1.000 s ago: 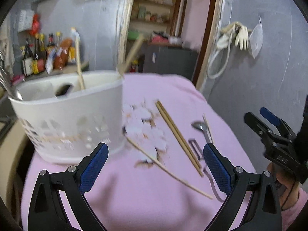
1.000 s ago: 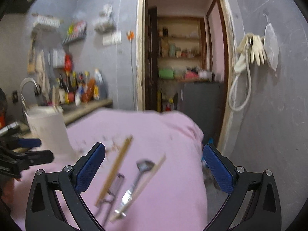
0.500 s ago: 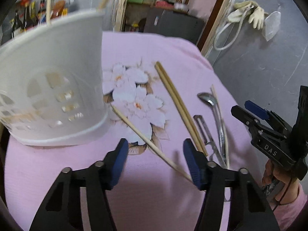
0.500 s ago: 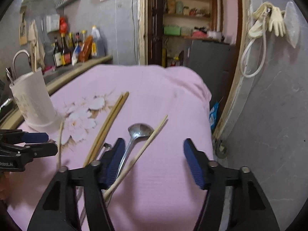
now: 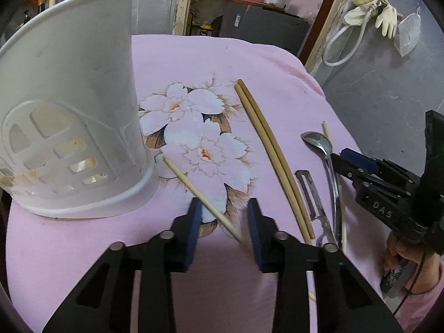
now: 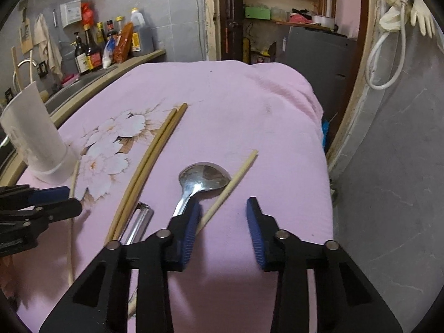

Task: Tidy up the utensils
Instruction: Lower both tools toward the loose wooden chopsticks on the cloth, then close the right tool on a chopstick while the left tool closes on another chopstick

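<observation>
Progress is partial. White utensil holder (image 5: 69, 111) stands at ten o'clock on the pink cloth (image 5: 194, 55), stick ends showing above its rim. Left on the cloth: single pale chopstick (image 5: 199, 194), paired chopsticks (image 5: 266, 144) at one o'clock, peeler (image 5: 308, 191), spoon (image 5: 319, 141) and a thin stick (image 6: 230, 186) at three o'clock. Left gripper (image 5: 222, 222) is spread, straddling the single chopstick, not clenched. Right gripper (image 6: 222, 222) is spread, holding nothing, its left finger over the spoon handle.
</observation>
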The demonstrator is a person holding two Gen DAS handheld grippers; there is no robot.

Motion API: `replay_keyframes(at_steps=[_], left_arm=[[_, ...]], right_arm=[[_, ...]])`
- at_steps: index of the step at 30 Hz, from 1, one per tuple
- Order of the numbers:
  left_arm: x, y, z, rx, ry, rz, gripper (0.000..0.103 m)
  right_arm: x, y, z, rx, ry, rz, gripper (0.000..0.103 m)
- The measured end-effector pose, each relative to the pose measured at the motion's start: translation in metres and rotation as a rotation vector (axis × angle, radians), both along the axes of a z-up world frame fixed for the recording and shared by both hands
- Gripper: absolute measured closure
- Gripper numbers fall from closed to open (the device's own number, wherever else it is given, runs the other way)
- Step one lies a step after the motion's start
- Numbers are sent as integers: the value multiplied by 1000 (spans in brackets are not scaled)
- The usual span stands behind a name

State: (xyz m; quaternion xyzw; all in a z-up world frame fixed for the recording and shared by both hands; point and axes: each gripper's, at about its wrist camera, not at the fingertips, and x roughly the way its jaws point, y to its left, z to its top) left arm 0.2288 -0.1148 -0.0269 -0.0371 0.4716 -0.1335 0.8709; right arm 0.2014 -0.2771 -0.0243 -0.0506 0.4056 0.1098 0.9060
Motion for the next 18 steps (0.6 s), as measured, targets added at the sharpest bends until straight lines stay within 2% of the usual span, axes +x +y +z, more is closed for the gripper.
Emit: replay_keyframes(at_steps=[1,6,11,14,18], left_arm=[[0,-1,-1,7,0,-2,86],[-1,-4,-3,0,11,-35,88],[1,-11,-6,-10,31,-89,89],[-1,-18,-6,-18,46,-155,90],[-7,-28,-5,12,40,-248,91]], right_arm=[[0,-1,0,6,3,1,77],[-4,-7,3,42,27,10,94],[-15,-12,6,35,43,20,97],[-26,-14,7,28,52,29,98],[-43,-16,8,9,62,40,98]])
